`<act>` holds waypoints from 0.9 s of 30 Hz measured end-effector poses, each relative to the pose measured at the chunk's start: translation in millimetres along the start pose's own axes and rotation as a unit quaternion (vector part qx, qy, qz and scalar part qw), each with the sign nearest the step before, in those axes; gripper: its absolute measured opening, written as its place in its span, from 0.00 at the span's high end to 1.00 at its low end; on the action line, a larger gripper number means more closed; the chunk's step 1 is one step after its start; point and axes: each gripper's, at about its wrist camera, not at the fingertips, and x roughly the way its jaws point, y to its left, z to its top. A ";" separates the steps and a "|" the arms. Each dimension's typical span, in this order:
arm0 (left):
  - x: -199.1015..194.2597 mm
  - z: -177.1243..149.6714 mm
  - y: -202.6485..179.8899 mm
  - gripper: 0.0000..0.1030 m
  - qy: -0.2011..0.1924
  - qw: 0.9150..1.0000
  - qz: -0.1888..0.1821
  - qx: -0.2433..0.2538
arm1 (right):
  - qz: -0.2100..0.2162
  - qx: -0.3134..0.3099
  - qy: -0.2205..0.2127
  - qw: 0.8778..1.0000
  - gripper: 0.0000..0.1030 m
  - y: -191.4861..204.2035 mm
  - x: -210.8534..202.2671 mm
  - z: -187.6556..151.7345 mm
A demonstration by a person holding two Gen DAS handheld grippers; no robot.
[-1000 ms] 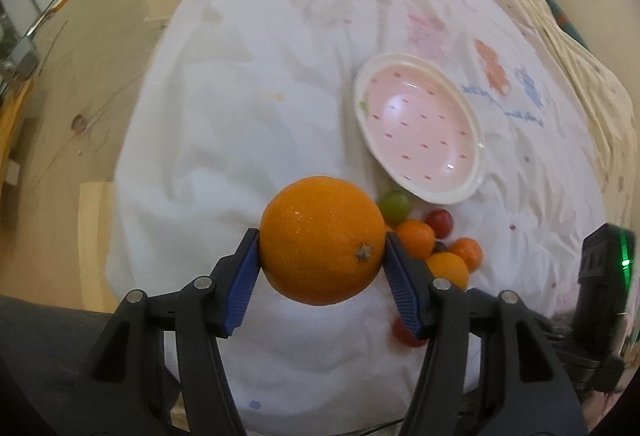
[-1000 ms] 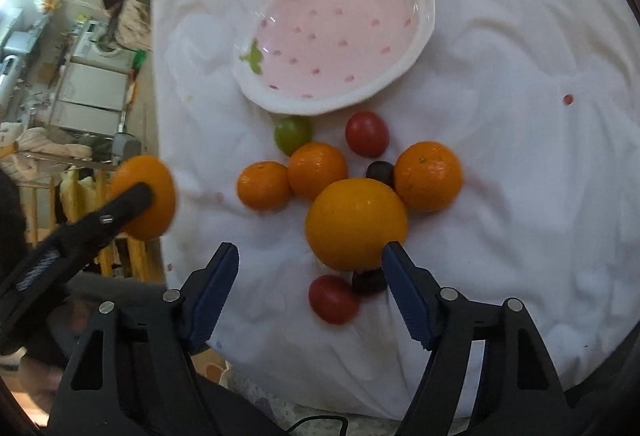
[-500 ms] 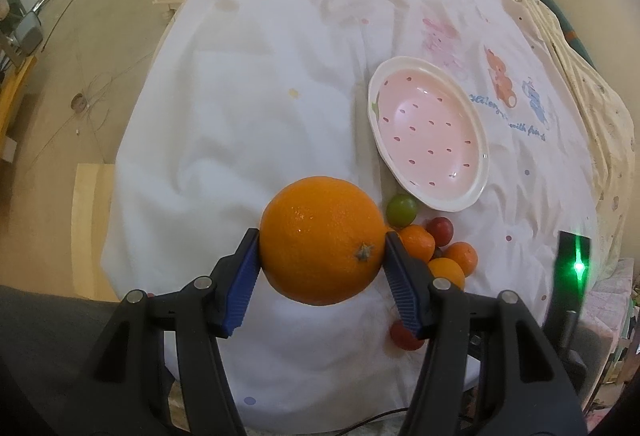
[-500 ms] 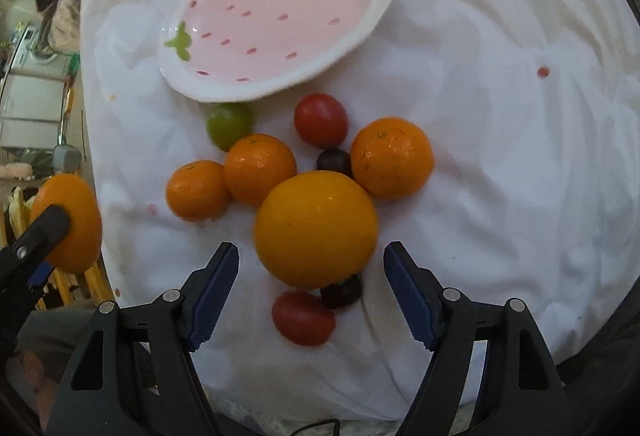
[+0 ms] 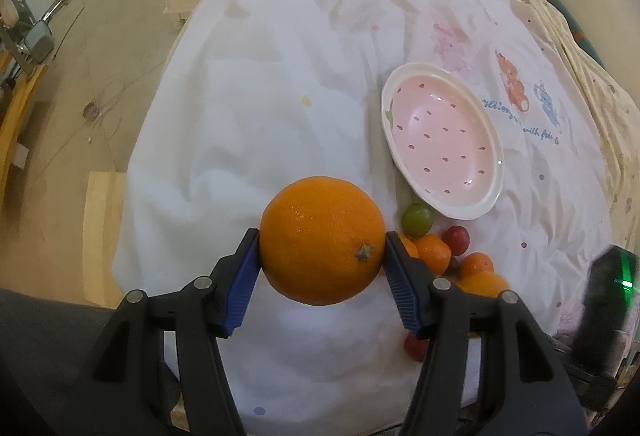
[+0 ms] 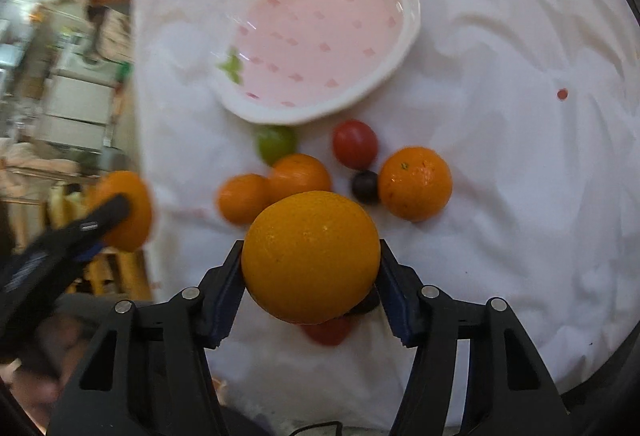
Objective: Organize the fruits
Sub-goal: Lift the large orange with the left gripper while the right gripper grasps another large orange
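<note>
Sitting squarely between the blue pads of the left gripper [image 5: 322,262], a large orange [image 5: 322,240] is clamped at its widest girth and held clear above the white cloth [image 5: 248,124]; its stem scar faces the camera, lower right, and the skin is deep orange and pebbled. Right gripper [image 6: 310,276]: jaws have just been closing, now pressed on either side of a paler, yellow-orange fruit [image 6: 311,260], smooth, no stem visible. Whether this fruit is off the cloth cannot be told. Partly hidden beneath it: a red tomato [image 6: 328,332] and a dark small fruit [image 6: 366,306]. Beyond, on the cloth: two small mandarins [image 6: 298,176] touching, a third mandarin [image 6: 415,183] apart to the right, a green fruit [image 6: 276,144], a second red tomato [image 6: 355,144], a dark grape-like fruit [image 6: 365,187]. Pink strawberry-pattern plate [image 6: 396,64] lies just past the pile, empty. Right wrist view is blurred; background detail indistinct.
</note>
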 end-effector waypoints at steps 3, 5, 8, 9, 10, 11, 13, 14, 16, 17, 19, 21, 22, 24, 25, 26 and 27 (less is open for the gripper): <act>-1.3 -1.5 -3.3 0.45 -0.009 1.000 0.002 0.007 | 0.033 -0.005 -0.025 0.999 0.39 -5.3 -28.5 -2.1; -2.1 -2.4 -6.8 0.45 -0.016 1.000 0.005 0.015 | 0.043 -0.015 -0.042 0.998 0.39 -9.2 -44.7 -0.7; -1.3 -3.3 -12.0 0.45 -0.020 0.999 0.009 0.024 | 0.050 -0.032 -0.068 0.996 0.39 -13.8 -62.4 1.0; -0.4 -3.2 -13.9 0.45 -0.022 0.999 0.012 0.028 | 0.047 -0.038 -0.075 0.995 0.39 -16.0 -68.4 2.7; 0.1 -3.2 -15.1 0.45 -0.022 0.999 0.013 0.030 | 0.047 -0.041 -0.082 0.995 0.39 -12.5 -71.1 1.9; 0.2 -3.2 -16.9 0.45 -0.024 0.999 0.013 0.032 | 0.051 -0.042 -0.087 0.994 0.39 -15.8 -77.5 2.3; -0.3 -3.8 -20.2 0.45 -0.029 0.999 0.014 0.038 | 0.058 -0.046 -0.099 0.992 0.39 -19.7 -83.8 7.1; -1.2 -3.9 -22.7 0.45 -0.033 0.998 0.015 0.044 | 0.061 -0.049 -0.106 0.991 0.39 -22.2 -88.3 8.3; -2.5 -4.2 -27.2 0.45 -0.039 0.998 0.013 0.051 | 0.068 -0.055 -0.123 0.989 0.39 -27.4 -93.0 13.7; -3.0 -3.6 -29.7 0.45 -0.041 0.998 0.015 0.054 | 0.071 -0.057 -0.130 0.987 0.39 -30.0 -95.6 16.0; -4.2 -2.7 -34.4 0.45 -0.042 0.997 0.016 0.060 | 0.079 -0.055 -0.143 0.985 0.39 -35.3 -102.9 20.0; -6.0 0.3 -40.0 0.45 -0.038 0.997 0.011 0.062 | 0.088 -0.047 -0.153 0.983 0.39 -41.2 -106.0 24.7; -6.7 1.5 -43.4 0.45 -0.037 0.997 0.009 0.066 | 0.091 -0.043 -0.157 0.982 0.39 -42.9 -105.7 29.2; -10.1 5.0 -52.9 0.45 -0.039 0.996 0.010 0.077 | 0.099 -0.036 -0.161 0.981 0.39 -45.5 -107.0 38.3; -11.9 6.9 -57.7 0.45 -0.041 0.996 0.011 0.082 | 0.098 -0.037 -0.164 0.981 0.39 -46.6 -109.3 40.1; -13.2 9.8 -62.5 0.45 -0.043 0.995 0.010 0.087 | 0.096 -0.039 -0.169 0.980 0.39 -46.0 -110.5 44.8; -15.1 13.8 -69.2 0.45 -0.047 0.994 0.009 0.095 | 0.097 -0.040 -0.173 0.979 0.39 -45.5 -111.9 48.6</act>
